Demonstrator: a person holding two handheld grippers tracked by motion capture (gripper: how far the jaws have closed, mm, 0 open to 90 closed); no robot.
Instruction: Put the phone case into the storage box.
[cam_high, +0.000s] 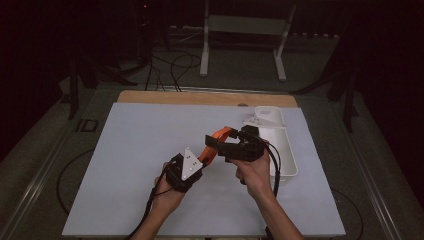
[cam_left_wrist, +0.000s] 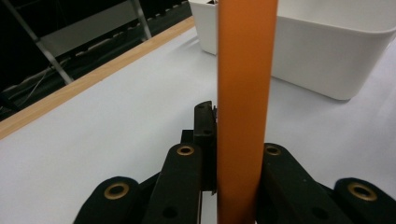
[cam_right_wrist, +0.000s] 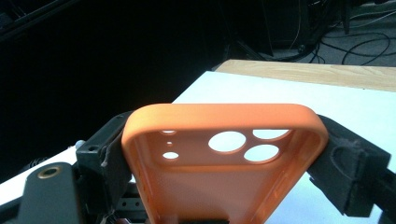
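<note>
- The left tongs (cam_high: 202, 161), in the person's left hand (cam_high: 167, 192) nearest the front edge of the tabletop (cam_high: 140, 165), are clamped tight on the orange phone case (cam_high: 216, 142). In the left gripper view the case (cam_left_wrist: 245, 102) stands edge-on between the closed jaws.
- The phone case is held above the tabletop, off its surface, just to the left of the white bin (cam_high: 280, 145). It slants from the left tongs up toward the right tongs.
- The right tongs (cam_high: 220, 145), in the person's right hand (cam_high: 256, 172), reach the case from the bin's side. In the right gripper view the case (cam_right_wrist: 224, 140) lies hollow side up, camera holes toward its far end, with a padded jaw against each long side. The jaws stand wide and appear to press on the case, though the contact is hard to make out.
- The white bin rests on the tabletop beyond and to the right of the case, apart from it, with a white piece (cam_high: 260, 120) lying across its far end.
- Beyond the bin runs the wooden edge (cam_high: 200, 97) of the tabletop.
</note>
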